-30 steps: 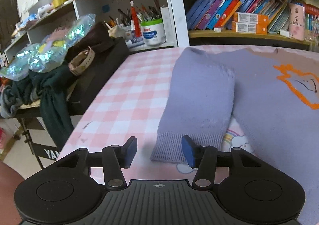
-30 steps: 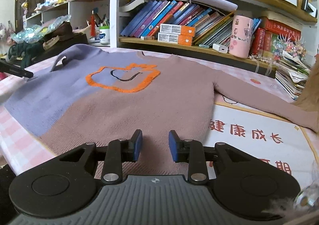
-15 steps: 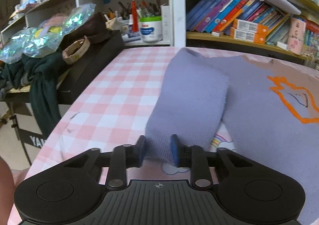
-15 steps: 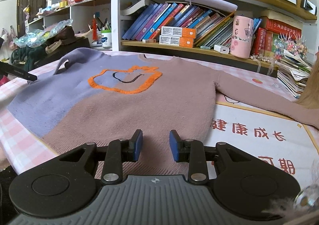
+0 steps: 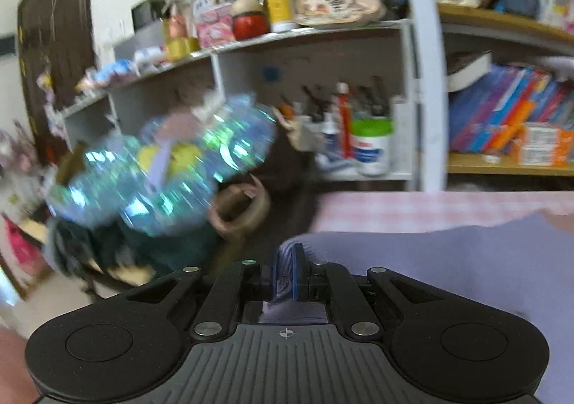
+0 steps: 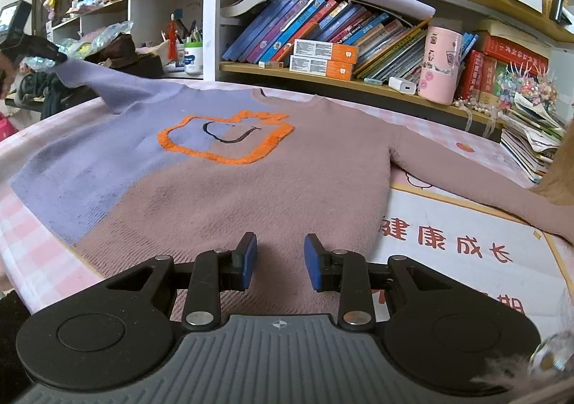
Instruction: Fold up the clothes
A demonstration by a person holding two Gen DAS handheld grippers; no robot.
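The sweater [image 6: 222, 189] was spread flat on the bench [image 6: 32, 260], over its pink checked cloth, the orange-outlined motif [image 6: 226, 138] facing up. Its lilac sleeve [image 5: 412, 260] was pinched at the cuff by the left claw [image 5: 284, 275] — the jaws had just been closing onto the knit — and was seen held clear of the bench in the right wrist view. The right claw [image 6: 280, 262] was kept parted above the hem, nothing gripped between its blue pads [image 6: 249, 260].
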